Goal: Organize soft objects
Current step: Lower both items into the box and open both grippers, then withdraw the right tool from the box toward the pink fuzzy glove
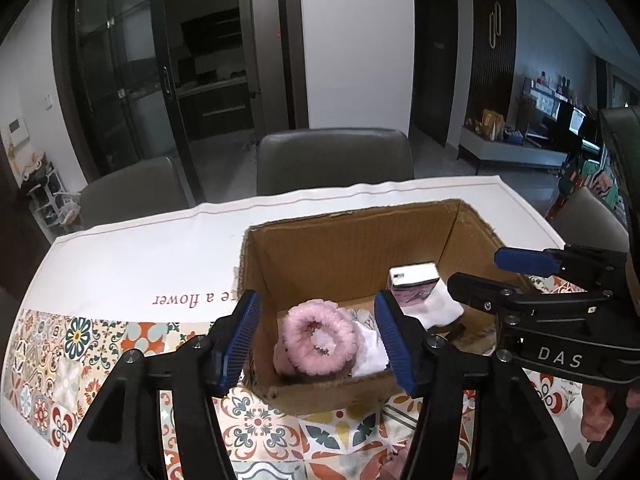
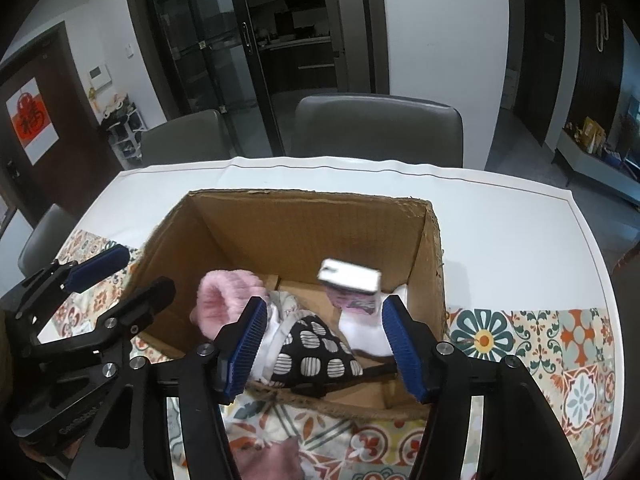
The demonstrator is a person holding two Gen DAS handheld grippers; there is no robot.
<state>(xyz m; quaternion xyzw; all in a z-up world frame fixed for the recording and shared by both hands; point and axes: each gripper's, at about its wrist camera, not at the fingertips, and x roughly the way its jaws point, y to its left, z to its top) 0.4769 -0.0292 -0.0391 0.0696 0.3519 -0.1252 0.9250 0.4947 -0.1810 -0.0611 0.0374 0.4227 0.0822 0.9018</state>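
An open cardboard box [image 1: 344, 240] [image 2: 304, 224] stands on the table. Inside lie a fluffy pink ring [image 1: 318, 336] [image 2: 224, 296], a white cloth [image 1: 372, 346], a black cloth with white striped spots [image 2: 316, 350], and white socks with a purple-and-white label [image 1: 416, 284] [image 2: 352, 284]. My left gripper [image 1: 316, 340] is open and empty above the box's near edge, over the pink ring. My right gripper [image 2: 324, 342] is open and empty above the near edge, over the spotted cloth. Each gripper shows in the other's view [image 1: 508, 276] [image 2: 120, 276].
The table has a patterned floral cloth [image 2: 540, 344] and a white sheet with printed words [image 1: 160, 264]. Something pink lies on the cloth in front of the box [image 2: 272, 460]. Grey chairs [image 1: 334, 160] stand along the far side.
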